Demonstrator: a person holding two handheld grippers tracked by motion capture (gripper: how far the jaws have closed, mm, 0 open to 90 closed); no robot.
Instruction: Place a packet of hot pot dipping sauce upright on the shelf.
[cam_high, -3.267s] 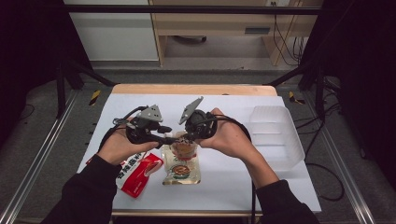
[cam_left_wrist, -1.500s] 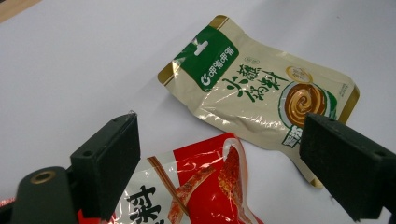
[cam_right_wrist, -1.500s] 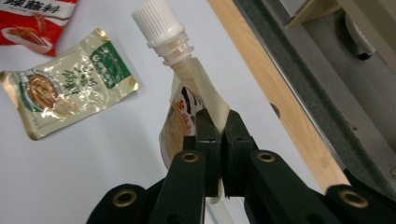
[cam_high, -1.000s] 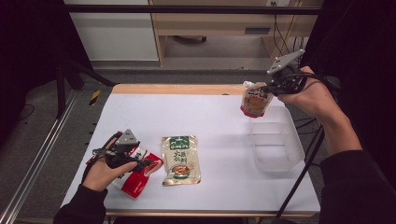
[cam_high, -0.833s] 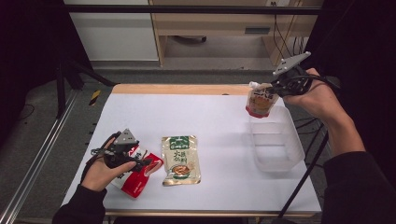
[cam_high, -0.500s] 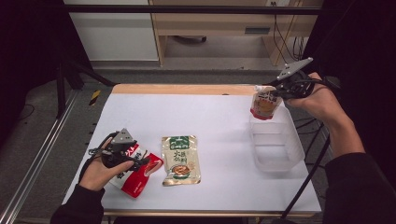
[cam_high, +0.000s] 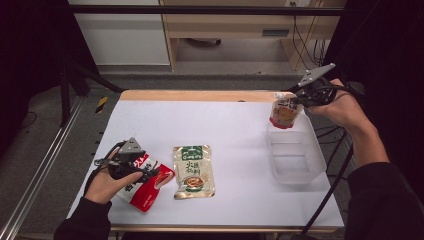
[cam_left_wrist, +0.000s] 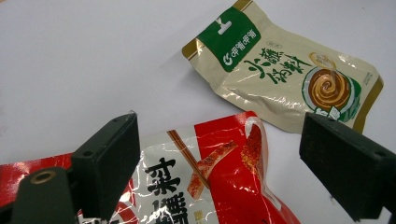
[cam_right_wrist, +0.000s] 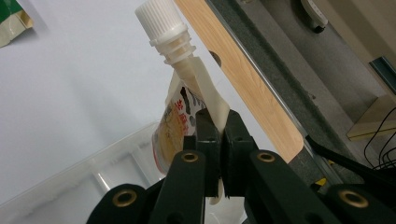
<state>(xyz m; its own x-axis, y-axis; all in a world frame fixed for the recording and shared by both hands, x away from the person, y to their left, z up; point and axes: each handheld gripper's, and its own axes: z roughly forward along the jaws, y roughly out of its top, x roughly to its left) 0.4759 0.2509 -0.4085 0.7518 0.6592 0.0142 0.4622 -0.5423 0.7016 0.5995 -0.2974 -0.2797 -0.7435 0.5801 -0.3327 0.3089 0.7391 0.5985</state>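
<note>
My right gripper (cam_high: 299, 101) (cam_right_wrist: 217, 125) is shut on the top edge of a spouted pouch (cam_high: 285, 111) (cam_right_wrist: 180, 116) with a white screw cap. The pouch hangs over the far end of a clear plastic bin (cam_high: 295, 155) (cam_right_wrist: 70, 186) at the table's right. At the front left, my left gripper (cam_high: 159, 172) (cam_left_wrist: 224, 163) stands open over a red and white snack packet (cam_high: 142, 185) (cam_left_wrist: 201, 182); its jaws straddle the packet's end without pressing it. A beige and green sauce packet (cam_high: 193, 171) (cam_left_wrist: 285, 77) lies flat just right of the red one.
The white table top (cam_high: 220, 130) has a wooden strip (cam_high: 200, 95) along its far edge. A black cable (cam_high: 335, 185) trails from the right gripper past the bin's right side. Dark frame rails stand to the left.
My right gripper has carried the spouted pouch to the right and lower, over the bin's far end. The left gripper has kept still over the red packet.
</note>
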